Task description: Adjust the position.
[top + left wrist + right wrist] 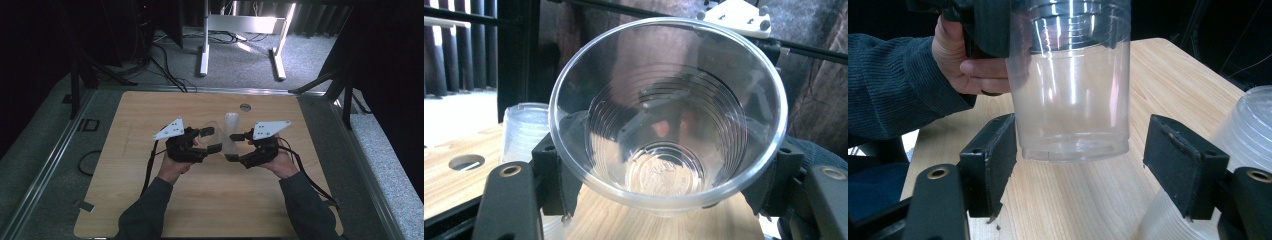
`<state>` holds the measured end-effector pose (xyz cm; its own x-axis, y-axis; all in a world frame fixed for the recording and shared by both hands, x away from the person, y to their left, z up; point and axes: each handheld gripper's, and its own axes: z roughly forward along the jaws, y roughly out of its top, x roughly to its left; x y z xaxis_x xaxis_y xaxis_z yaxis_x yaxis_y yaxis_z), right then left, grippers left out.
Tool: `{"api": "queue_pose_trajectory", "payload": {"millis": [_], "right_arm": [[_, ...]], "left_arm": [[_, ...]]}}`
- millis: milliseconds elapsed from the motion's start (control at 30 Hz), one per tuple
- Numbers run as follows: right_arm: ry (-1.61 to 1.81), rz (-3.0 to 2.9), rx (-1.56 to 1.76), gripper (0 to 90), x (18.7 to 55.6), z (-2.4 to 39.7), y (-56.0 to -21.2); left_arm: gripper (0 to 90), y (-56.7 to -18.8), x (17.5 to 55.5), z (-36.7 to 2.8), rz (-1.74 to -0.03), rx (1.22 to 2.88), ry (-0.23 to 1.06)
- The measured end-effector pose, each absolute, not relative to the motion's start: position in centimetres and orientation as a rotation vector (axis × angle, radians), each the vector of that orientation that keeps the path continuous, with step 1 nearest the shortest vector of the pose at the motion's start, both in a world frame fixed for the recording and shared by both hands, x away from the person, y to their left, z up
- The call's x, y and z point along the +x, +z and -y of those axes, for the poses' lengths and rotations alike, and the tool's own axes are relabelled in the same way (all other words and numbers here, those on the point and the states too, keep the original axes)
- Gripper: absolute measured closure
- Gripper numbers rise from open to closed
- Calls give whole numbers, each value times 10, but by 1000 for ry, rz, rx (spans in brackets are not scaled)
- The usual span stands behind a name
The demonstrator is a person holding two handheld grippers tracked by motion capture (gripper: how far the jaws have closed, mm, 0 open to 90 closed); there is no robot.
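Cup [1073,85] between right jaws, untouched

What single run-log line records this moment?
left gripper: shut on clear cup | right gripper: open, fingers clear of cup base | cup stack: on table

a lab or recording studio — a small wooden table [150,200] sits on grey carpet [235,60], ringed by dark curtains [30,50], black stands [75,75] and loose cables [165,65] — a white desk frame [240,30] behind.
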<state>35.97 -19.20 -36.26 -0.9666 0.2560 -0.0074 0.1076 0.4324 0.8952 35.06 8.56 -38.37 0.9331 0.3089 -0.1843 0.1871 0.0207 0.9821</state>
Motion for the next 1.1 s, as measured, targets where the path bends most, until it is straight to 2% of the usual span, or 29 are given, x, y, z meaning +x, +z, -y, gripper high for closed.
{"api": "queue_pose_trajectory", "payload": {"millis": [700,1100], "right_arm": [[1320,-2616,281,298,356,178,-369],[1272,-2657,287,288,358,169,-377]], "left_arm": [[299,-388,348,-74,-398,1731,148],[301,-387,345,-68,-389,1756,170]]}}
